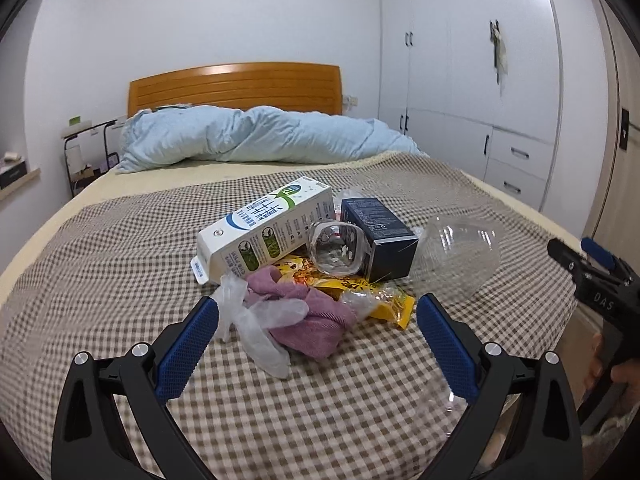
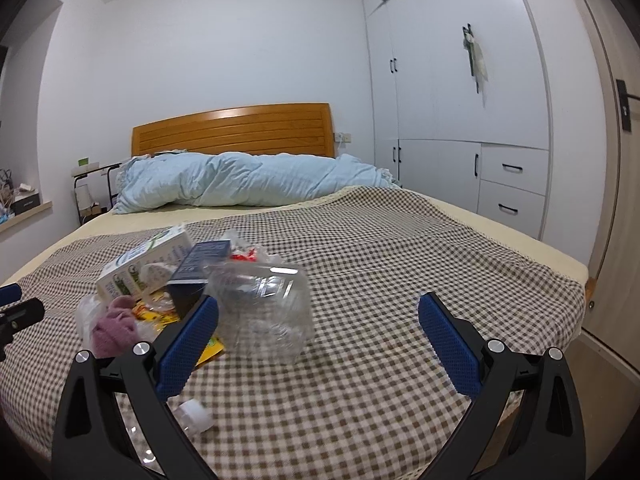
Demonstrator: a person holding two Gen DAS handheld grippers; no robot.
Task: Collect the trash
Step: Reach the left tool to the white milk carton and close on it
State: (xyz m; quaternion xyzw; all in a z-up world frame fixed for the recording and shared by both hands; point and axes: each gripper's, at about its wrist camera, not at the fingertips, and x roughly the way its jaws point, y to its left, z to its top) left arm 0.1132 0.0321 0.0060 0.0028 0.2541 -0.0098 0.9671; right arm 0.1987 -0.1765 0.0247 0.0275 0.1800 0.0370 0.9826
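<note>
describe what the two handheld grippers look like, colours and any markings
Both the left gripper and the right gripper have glossy black curved arms with silver round bolts and blue fingers with dotted pads. The left view shows white "DAS" lettering on the right gripper's black body.

Bed (image 1: 120,240): covered with a brown-and-white checked cloth.
Duvet (image 1: 264,136): pale blue, rumpled, lying across the head end.
Headboard (image 1: 236,88): orange wood, slatted, against the white wall.
Wardrobe (image 1: 480,80): white, dark handles, drawers low down.
Side rack (image 1: 86,148): black-framed, beside the bed.
</note>
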